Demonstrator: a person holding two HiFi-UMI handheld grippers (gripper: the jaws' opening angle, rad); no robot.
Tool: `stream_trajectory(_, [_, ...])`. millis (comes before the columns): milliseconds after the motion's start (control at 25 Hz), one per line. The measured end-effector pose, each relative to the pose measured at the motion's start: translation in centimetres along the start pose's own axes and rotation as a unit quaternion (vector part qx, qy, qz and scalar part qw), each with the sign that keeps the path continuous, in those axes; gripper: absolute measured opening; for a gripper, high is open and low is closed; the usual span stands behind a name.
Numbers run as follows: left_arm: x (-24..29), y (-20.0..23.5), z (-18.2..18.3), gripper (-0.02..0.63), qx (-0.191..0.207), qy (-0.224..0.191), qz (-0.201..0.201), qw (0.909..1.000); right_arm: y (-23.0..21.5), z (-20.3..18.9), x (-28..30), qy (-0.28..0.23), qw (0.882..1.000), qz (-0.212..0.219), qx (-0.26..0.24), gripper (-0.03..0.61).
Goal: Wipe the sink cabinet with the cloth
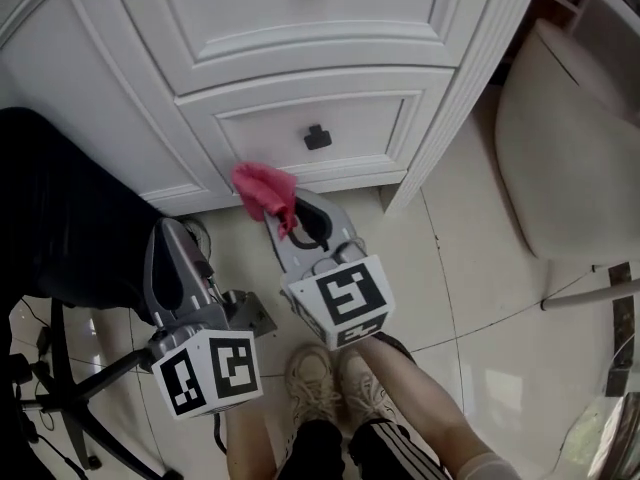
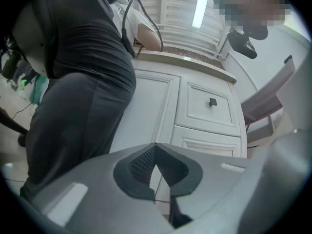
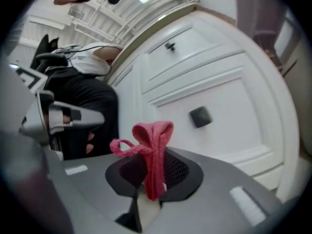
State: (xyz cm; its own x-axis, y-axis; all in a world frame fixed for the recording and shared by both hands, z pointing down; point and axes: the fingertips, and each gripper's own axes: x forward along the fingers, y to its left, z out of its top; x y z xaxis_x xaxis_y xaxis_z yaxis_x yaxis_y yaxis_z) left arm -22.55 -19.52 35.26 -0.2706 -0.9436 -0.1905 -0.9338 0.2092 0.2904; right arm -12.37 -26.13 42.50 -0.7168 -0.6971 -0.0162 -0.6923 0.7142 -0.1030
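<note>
While I stand facing the sink cabinet [image 1: 300, 28], my two pale shoes [image 1: 335, 383] are the things farthest back from it, on the glossy tiled floor [image 1: 480, 298]. Next toward the cabinet come the marker cubes on both tools, side by side. The left tongs [image 1: 178, 243] are short of the cabinet's base, off its left door; in the left gripper view the left tongs [image 2: 156, 152] are clenched tip to tip with nothing between them, and the cabinet [image 2: 195, 111] shows beyond. The right tongs [image 1: 300, 230] reach closer in, under the lower drawer. In the right gripper view the right tongs [image 3: 152, 172] are clamped on the pink cloth [image 3: 152, 145], which stands up out of the tips in a bunched fold with a loop hanging off one side. From the head view the cloth [image 1: 263, 190] sits at the cabinet's bottom moulding, below and left of the lower drawer's dark knob [image 1: 317, 137]; I cannot tell whether it touches the white wood. In the right gripper view that knob [image 3: 200, 116] lies just past the cloth on the cabinet [image 3: 219, 91]. A person in dark clothing [image 1: 60, 208] stands against the cabinet's left side
</note>
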Motion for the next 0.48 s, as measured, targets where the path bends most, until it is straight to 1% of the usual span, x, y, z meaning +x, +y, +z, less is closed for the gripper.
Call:
stream_trajectory(40, [0.1, 0.3, 0.1, 0.015, -0.005, -0.001, 0.001, 1.0000, 1.5, -0.7, 1.6, 0.013, 1.000, 0.021, -0.019, 0.057])
stream_trajectory(80, [0.2, 0.5, 0.1, 0.015, -0.010, 0.002, 0.001, 1.0000, 2.1, -1.3, 2.9, 0.025, 0.998, 0.030, -0.040, 0.057])
stream_trajectory(120, [0.2, 0.5, -0.2, 0.015, -0.012, 0.007, 0.000, 0.9999, 1.9, -2.0, 3.9, 0.036, 0.997, 0.029, -0.057, 0.057])
stream_trajectory(200, [0.0, 0.3, -1.1, 0.015, -0.011, 0.020, -0.008, 0.9997, 0.0, -3.1, 4.2, 0.054, 0.996, 0.009, -0.065, 0.058])
stream_trajectory(280, [0.1, -0.4, -1.7, 0.015, 0.002, 0.027, -0.023, 0.9994, -3.2, -3.1, 2.3, 0.052, 0.997, -0.033, -0.055, 0.058])
stream_trajectory(360, [0.4, -1.1, -2.0, 0.015, 0.018, 0.027, -0.035, 0.9988, -7.4, -2.6, -0.6, 0.038, 0.994, -0.101, -0.034, 0.058])
stream_trajectory(440, [0.7, -1.8, -2.1, 0.015, 0.016, 0.029, -0.044, 0.9985, -12.1, -2.0, -3.9, 0.021, 0.985, -0.174, -0.009, 0.058])
stream_trajectory(480, [0.8, -2.1, -2.2, 0.015, 0.012, 0.030, -0.048, 0.9984, -14.3, -1.6, -5.4, 0.013, 0.979, -0.203, -0.003, 0.058])
